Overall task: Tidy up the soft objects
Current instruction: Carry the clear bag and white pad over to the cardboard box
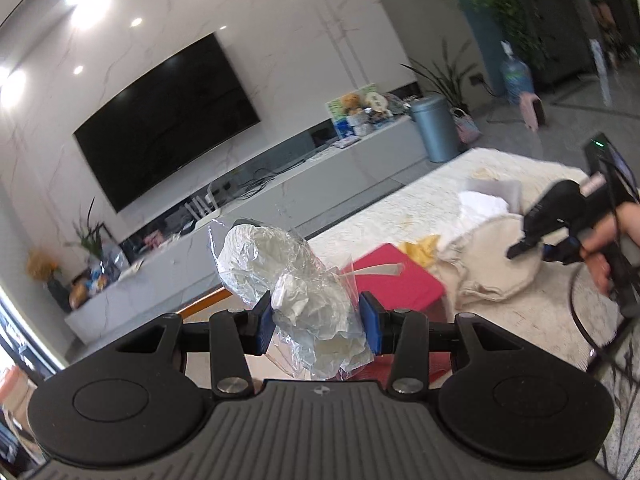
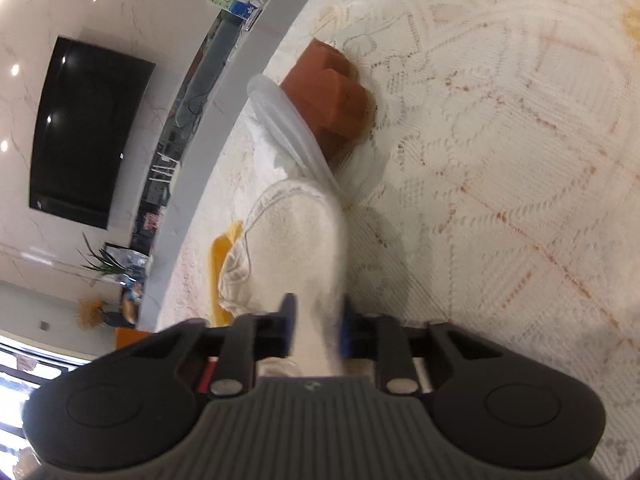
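Note:
My left gripper (image 1: pixel 317 326) is shut on a crumpled clear plastic bag (image 1: pixel 292 280) and holds it up in the air above a red box (image 1: pixel 396 276). My right gripper (image 2: pixel 316 330) is shut on a cream knitted cloth (image 2: pixel 296 236) that trails forward over the lace-covered table (image 2: pixel 500 160). In the left wrist view the right gripper (image 1: pixel 520 246) reaches over the same cream cloth (image 1: pixel 496 264). A yellow cloth (image 2: pixel 222 256) lies under the cream cloth's left edge. A white cloth (image 1: pixel 482 202) lies behind the cream cloth.
A brown block (image 2: pixel 332 100) and a clear plastic wrap (image 2: pixel 288 128) lie ahead on the table. A TV (image 1: pixel 168 116) hangs on the wall over a long grey cabinet (image 1: pixel 280 200). A grey bin (image 1: pixel 434 128) stands by the cabinet's end.

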`<state>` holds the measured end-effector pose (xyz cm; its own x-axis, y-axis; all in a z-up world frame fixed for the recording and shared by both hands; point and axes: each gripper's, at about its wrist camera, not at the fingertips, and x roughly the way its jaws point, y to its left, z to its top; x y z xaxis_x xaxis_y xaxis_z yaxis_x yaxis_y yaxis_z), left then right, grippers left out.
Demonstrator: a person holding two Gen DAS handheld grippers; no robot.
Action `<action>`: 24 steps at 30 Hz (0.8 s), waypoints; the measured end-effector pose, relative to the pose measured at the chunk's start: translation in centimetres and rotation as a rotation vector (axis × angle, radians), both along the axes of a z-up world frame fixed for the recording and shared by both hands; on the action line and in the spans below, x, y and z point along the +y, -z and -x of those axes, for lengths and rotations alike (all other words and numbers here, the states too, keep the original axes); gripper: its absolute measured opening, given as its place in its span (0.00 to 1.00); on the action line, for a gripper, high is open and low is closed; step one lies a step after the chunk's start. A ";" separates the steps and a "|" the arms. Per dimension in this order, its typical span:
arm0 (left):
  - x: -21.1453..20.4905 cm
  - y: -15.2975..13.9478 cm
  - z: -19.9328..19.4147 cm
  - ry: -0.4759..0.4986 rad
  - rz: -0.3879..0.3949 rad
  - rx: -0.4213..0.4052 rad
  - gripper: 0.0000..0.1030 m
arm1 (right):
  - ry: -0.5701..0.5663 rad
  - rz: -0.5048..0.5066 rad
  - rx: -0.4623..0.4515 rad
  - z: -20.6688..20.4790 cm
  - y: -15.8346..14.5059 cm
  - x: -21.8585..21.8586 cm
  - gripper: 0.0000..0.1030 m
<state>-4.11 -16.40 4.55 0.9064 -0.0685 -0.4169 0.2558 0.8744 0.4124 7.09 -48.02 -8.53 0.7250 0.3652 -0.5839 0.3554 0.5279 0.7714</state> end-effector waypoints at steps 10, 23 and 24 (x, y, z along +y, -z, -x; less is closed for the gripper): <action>6.6 -3.1 -0.7 -0.107 0.119 -0.003 0.49 | -0.069 0.207 -0.234 3.8 -7.5 2.7 0.04; 14.8 -4.3 -7.2 -0.225 0.277 0.119 0.49 | -0.214 0.502 -0.473 4.4 -20.6 11.1 0.03; 15.3 -4.1 -8.0 -0.230 0.287 0.133 0.49 | -0.213 0.542 -0.495 4.4 -21.9 12.0 0.03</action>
